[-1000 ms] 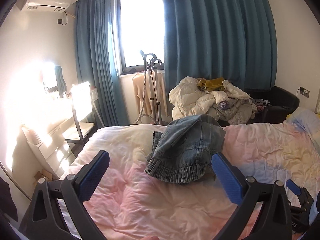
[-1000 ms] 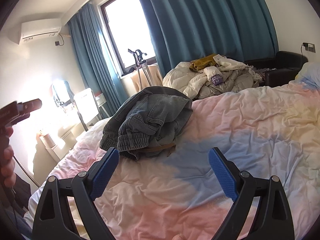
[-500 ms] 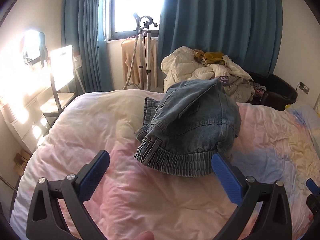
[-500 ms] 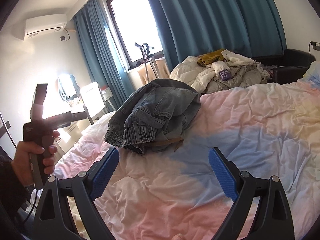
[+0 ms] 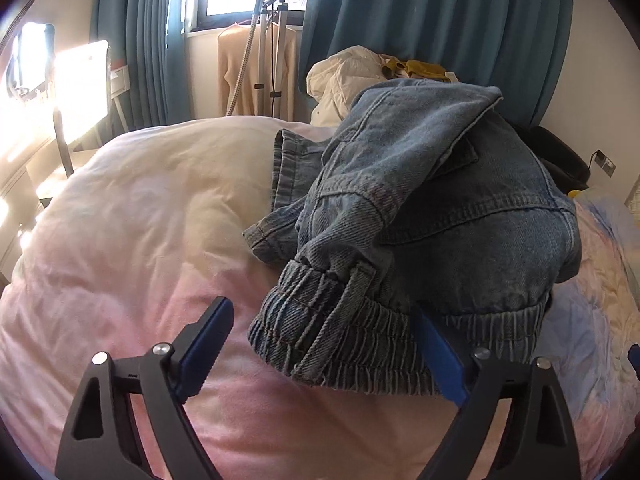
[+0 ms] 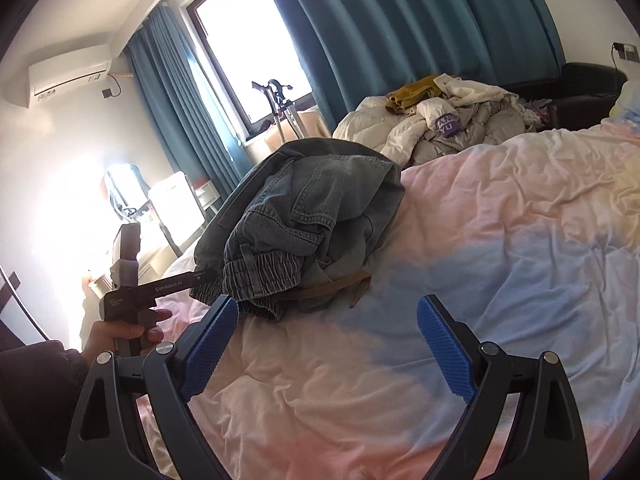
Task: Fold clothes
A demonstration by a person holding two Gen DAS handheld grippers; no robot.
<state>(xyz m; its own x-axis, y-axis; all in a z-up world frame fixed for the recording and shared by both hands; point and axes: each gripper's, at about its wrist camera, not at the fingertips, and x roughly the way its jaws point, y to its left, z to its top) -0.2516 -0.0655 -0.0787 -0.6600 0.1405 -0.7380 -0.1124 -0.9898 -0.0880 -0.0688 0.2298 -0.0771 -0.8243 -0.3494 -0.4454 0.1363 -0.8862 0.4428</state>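
A crumpled pair of blue jeans (image 5: 420, 216) with an elastic waistband lies heaped on the pink, cream and blue bedspread (image 5: 132, 216). My left gripper (image 5: 324, 340) is open, its jaws either side of the waistband's near edge, the right pad partly under the denim. In the right wrist view the jeans (image 6: 304, 232) lie left of centre, with a tan strap sticking out beneath. My right gripper (image 6: 328, 340) is open and empty above the bedspread (image 6: 500, 264), just short of the jeans. The hand-held left gripper (image 6: 200, 276) reaches the jeans from the left.
A pile of other clothes (image 6: 444, 120) lies on a dark sofa (image 6: 580, 84) beyond the bed. A garment steamer stand (image 5: 272, 40) stands by the window, teal curtains (image 6: 400, 32) behind. A desk and chair (image 5: 76, 92) stand at the left.
My left gripper has moved forward and down to the jeans, so the waistband now lies between its jaws. My right gripper has stayed almost still and open.
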